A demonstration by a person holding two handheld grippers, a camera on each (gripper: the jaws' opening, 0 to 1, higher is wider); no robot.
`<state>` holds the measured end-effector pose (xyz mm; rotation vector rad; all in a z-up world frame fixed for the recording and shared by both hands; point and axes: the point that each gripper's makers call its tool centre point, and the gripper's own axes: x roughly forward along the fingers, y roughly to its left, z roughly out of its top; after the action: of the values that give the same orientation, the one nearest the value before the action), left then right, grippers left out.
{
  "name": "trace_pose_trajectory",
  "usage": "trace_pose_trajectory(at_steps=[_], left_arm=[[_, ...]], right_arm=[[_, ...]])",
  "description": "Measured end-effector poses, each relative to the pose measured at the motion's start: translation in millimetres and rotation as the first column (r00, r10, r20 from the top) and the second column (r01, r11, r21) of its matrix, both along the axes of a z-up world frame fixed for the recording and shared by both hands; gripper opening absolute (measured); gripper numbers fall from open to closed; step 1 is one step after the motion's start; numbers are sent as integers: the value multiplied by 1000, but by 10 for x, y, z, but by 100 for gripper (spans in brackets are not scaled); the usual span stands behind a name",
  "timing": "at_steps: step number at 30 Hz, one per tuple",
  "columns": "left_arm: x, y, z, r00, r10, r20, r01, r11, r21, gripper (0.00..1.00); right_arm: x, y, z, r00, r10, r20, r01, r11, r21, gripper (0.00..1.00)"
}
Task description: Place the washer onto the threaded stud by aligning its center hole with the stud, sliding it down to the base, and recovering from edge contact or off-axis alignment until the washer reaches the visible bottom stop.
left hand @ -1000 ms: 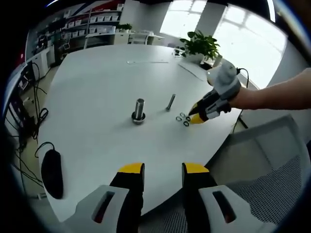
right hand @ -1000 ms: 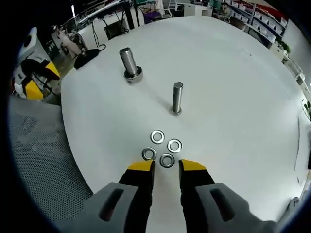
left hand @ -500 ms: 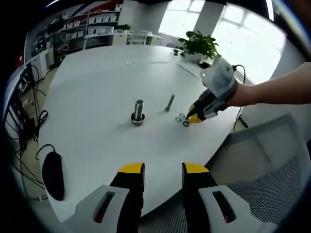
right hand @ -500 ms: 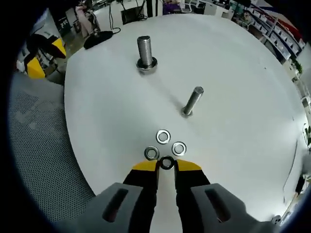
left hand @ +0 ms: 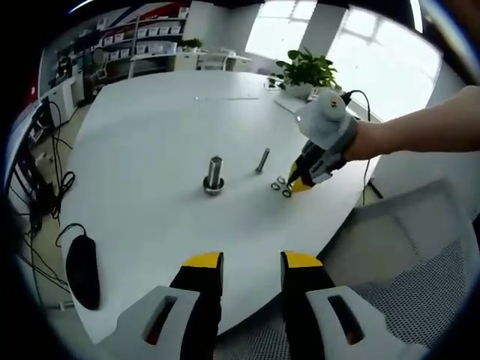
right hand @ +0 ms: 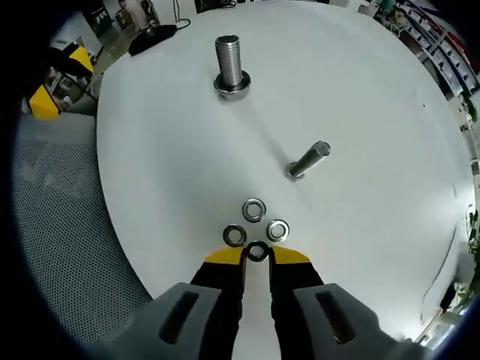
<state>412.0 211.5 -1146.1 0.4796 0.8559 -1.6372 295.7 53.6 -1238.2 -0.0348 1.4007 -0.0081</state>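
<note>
A thick threaded stud (left hand: 214,172) (right hand: 229,66) stands upright on its wide base at the middle of the white round table (left hand: 150,127) (right hand: 360,90). A thinner bolt (left hand: 262,158) (right hand: 307,160) stands to its right. Several flat steel washers (left hand: 280,183) lie in a cluster near the table's edge. My right gripper (right hand: 257,256) (left hand: 298,181) is down at that cluster, its yellow jaws pressed against the sides of the nearest washer (right hand: 258,252). Three other washers (right hand: 253,210) lie loose just beyond. My left gripper (left hand: 252,262) hangs open over the near table edge, holding nothing.
A black mouse (left hand: 81,268) (right hand: 154,33) with its cable lies at the table's left side. A grey mesh chair (left hand: 420,247) (right hand: 52,225) stands close to the table edge by the washers. A potted plant (left hand: 307,69) sits at the far side.
My right gripper's jaws have narrowed around the nearest washer, and the right hand has tipped up more steeply over the cluster. The left gripper has stayed still.
</note>
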Motion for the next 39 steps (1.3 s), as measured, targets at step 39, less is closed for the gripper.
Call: trace_pose_trajectory(at_steps=[39], left_arm=[[6,-7,-64,1000,-16,-1,16,1000,20,29]], right_arm=[[142,-141,311,975,-141,173,130,989,74,13]])
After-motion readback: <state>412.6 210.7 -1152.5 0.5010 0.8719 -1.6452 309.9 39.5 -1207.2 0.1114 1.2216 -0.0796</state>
